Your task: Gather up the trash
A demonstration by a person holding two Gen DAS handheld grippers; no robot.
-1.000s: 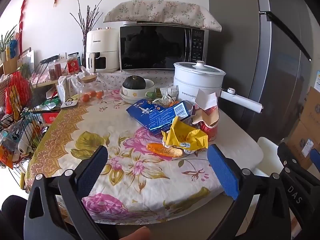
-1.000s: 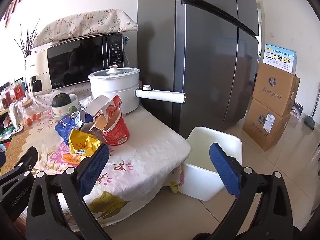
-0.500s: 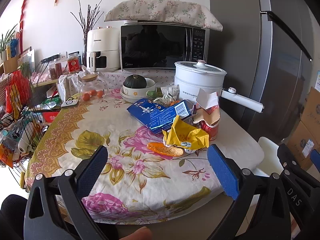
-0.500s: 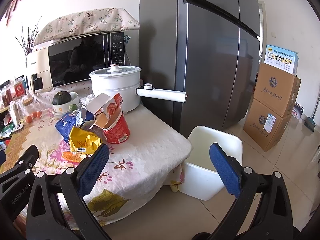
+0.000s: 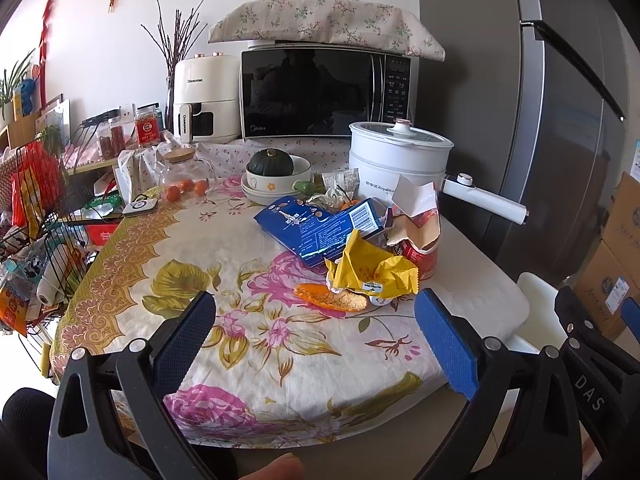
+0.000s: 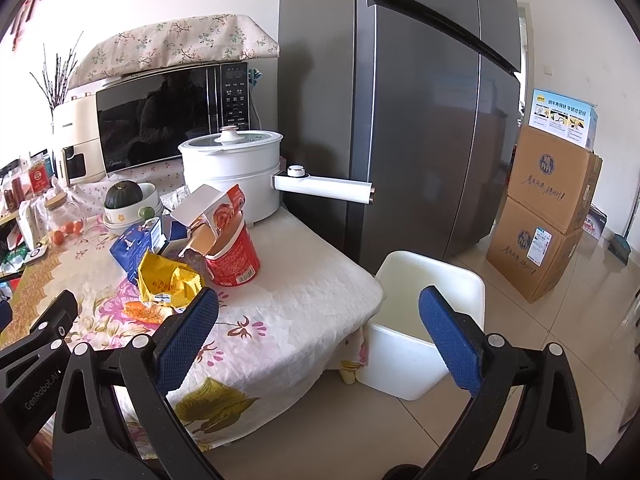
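Note:
A pile of trash lies on the floral tablecloth [image 5: 248, 344]: a blue packet [image 5: 316, 226], a crumpled yellow wrapper [image 5: 372, 268], an orange scrap [image 5: 330, 298] and a red noodle cup [image 5: 420, 254] with a torn lid. The right wrist view shows the same yellow wrapper [image 6: 166, 280] and red noodle cup [image 6: 234, 258], plus a white bin [image 6: 424, 320] on the floor by the table's corner. My left gripper [image 5: 314, 340] hangs open before the table's near edge, short of the pile. Held over the table corner and bin, my right gripper [image 6: 318, 332] is open and empty.
A white cooker [image 5: 398, 162] with a long handle [image 5: 486, 200] stands behind the trash, beside a microwave [image 5: 324, 94] and a grey fridge [image 6: 420, 112]. Stacked bowls hold a squash [image 5: 270, 160]. A wire rack [image 5: 38, 216] crowds the left. Cardboard boxes [image 6: 548, 216] stand at right.
Both views have crept slightly closer to the table and trash. Both grippers stay open and nothing on the table has moved.

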